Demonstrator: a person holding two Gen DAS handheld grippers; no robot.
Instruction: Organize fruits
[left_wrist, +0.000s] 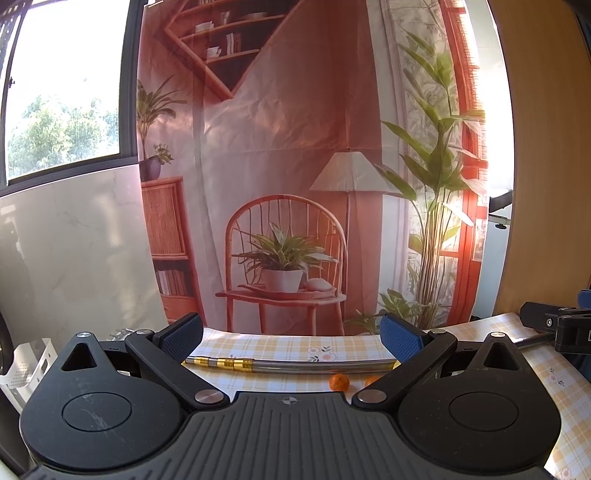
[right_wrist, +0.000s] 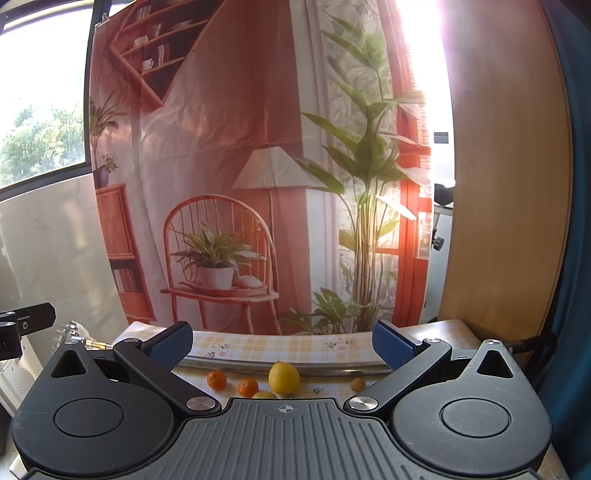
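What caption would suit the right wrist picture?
Open right gripper hovering over a lemon and small oranges on a checked tablecloth.

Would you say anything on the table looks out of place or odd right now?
Only the metal rod with gold bands, lying across the checked tablecloth behind the loose lemon and small oranges; it is no fruit. Nothing looks spilled or damaged.

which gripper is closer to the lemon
Right. The lemon lies just ahead between the right gripper's open fingers; the left gripper sits off to its left, lemon barely visible there.
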